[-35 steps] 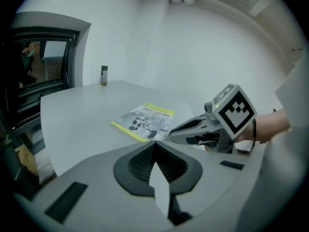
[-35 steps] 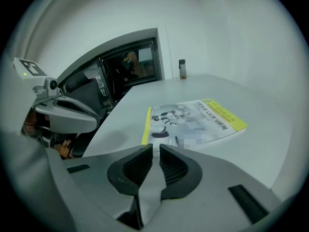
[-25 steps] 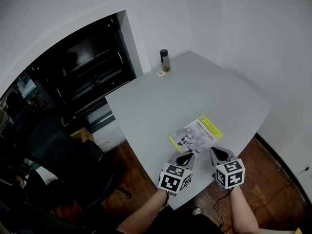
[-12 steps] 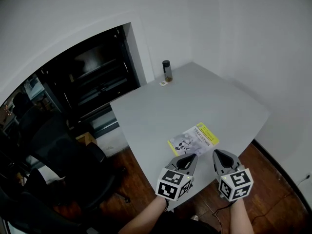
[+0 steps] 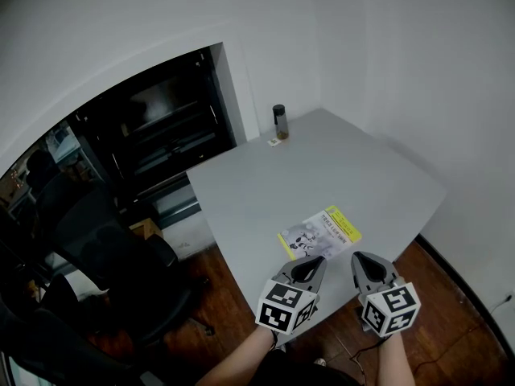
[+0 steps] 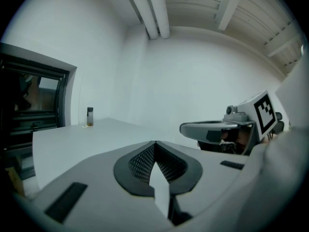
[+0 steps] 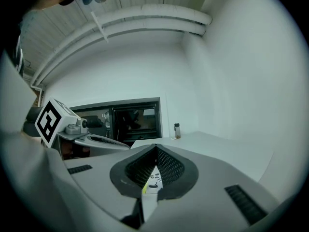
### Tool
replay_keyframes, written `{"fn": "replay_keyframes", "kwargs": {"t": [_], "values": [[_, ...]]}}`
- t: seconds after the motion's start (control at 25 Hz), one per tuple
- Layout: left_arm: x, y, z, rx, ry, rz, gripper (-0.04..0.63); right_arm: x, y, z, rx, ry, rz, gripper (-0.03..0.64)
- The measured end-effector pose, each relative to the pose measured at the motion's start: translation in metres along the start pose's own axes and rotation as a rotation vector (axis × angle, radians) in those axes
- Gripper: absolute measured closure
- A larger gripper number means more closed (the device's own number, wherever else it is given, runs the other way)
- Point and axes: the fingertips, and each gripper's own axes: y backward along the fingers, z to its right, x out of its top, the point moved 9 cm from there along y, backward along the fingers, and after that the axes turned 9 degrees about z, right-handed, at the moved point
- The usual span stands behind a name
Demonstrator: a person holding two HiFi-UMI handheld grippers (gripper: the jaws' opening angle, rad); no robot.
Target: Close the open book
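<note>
- The book (image 5: pixel 319 233) lies closed, cover up, near the desk's (image 5: pixel 346 155) front edge.
- The left tool (image 5: pixel 313 261) is clenched on nothing, its jaws pressed together, at 6 o'clock of the book and apart from it.
- The right tool (image 5: pixel 359 258) is likewise clenched and empty, at 4 o'clock of the book.
- A small bottle (image 5: pixel 279 122) stands upright at the desk's far corner, at 11 o'clock of the book.

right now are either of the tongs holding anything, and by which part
Nothing is held. The left tongs and right tongs are both shut and empty, clear of the book, which lies closed on the table.
</note>
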Motion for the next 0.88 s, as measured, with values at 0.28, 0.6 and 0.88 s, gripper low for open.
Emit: {"fn": "replay_keyframes", "kwargs": {"t": [0.28, 0.6, 0.88], "values": [[0.005, 0.001, 0.007, -0.001, -0.011, 0.012, 0.591, 0.005, 0.005, 0.0, 0.021, 0.006, 0.013, 0.614], [0.008, -0.001, 0.017, -0.003, -0.018, 0.019, 0.591, 0.008, 0.013, 0.004, 0.028, 0.002, 0.021, 0.614], [0.009, 0.002, 0.025, -0.004, -0.026, 0.024, 0.591, 0.011, 0.021, 0.004, 0.041, 0.012, 0.019, 0.614]]}}
